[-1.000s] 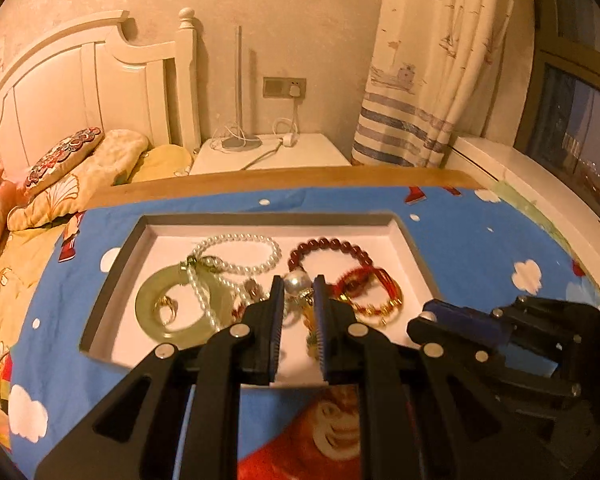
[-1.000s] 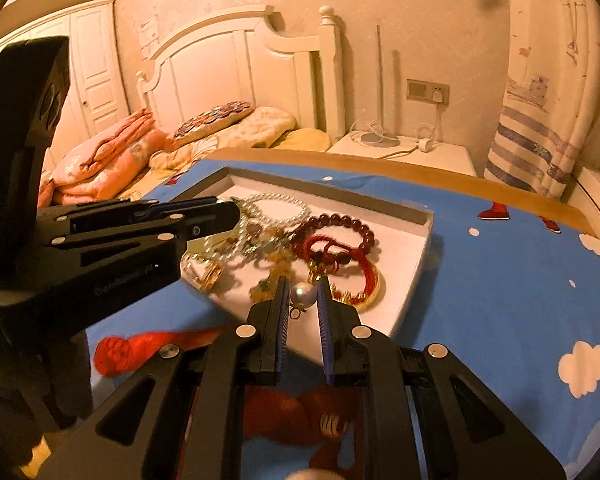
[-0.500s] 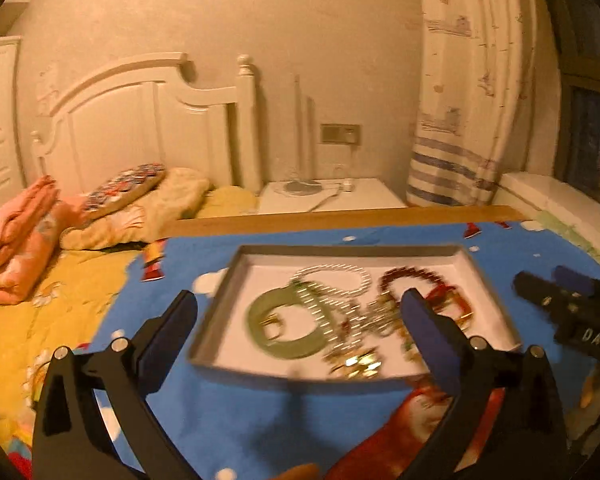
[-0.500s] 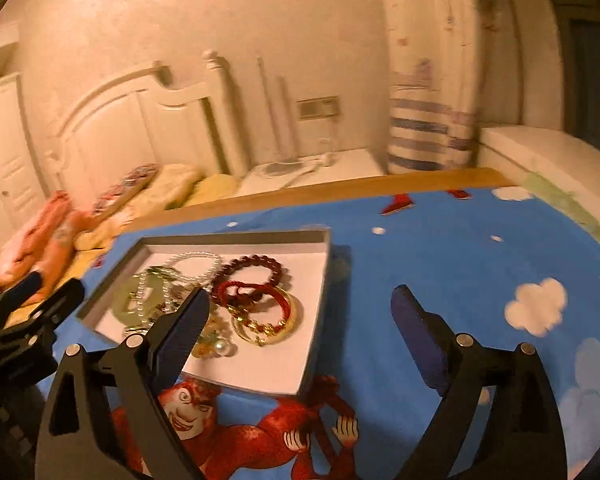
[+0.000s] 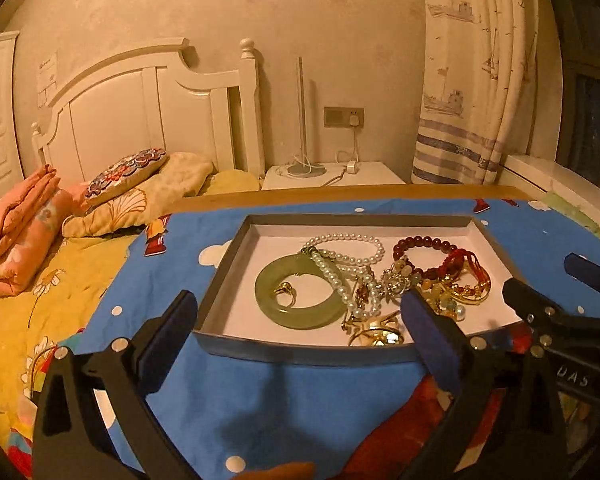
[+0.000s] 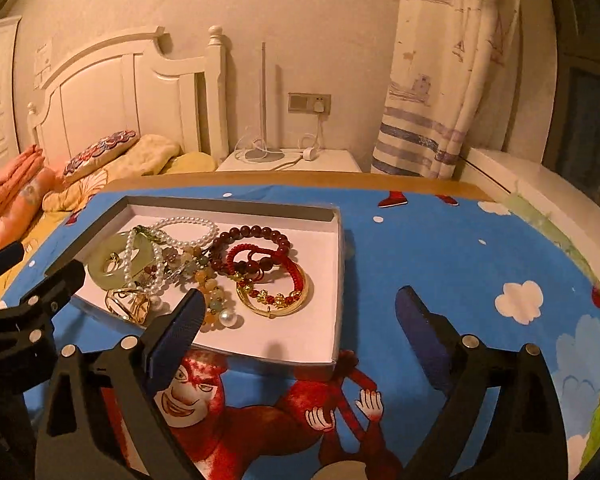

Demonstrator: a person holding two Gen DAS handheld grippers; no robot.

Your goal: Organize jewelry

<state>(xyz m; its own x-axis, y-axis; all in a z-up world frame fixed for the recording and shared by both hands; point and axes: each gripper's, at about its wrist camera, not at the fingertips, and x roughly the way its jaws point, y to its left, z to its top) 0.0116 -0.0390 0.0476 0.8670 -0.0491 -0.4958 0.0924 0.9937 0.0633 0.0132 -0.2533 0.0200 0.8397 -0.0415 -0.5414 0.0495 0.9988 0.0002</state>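
Observation:
A grey-walled tray [image 5: 224, 276] [image 6: 338, 280] with a white floor sits on the blue cartoon cloth. In it lie a green jade ring [image 5: 300, 300] [image 6: 104, 268], a white pearl strand [image 5: 346, 254] [image 6: 188, 226], a dark red bead bracelet [image 5: 424, 242] [image 6: 252, 234], a red cord with a gold bangle [image 6: 276, 296] [image 5: 472, 280], and a gold clip [image 5: 374, 332] [image 6: 128, 302]. My left gripper [image 5: 300, 332] is open and empty at the tray's near wall. My right gripper [image 6: 300, 328] is open and empty over the tray's near right corner.
The blue cloth [image 6: 440, 248] covers a table with a wooden far edge [image 5: 340, 192]. A bed with pillows [image 5: 128, 184] lies to the left. A white nightstand [image 5: 332, 174] with a lamp and a curtain [image 5: 472, 80] stand behind.
Both grippers were shut close over the jewelry a second ago. They have opened wide and pulled back from the tray, both empty.

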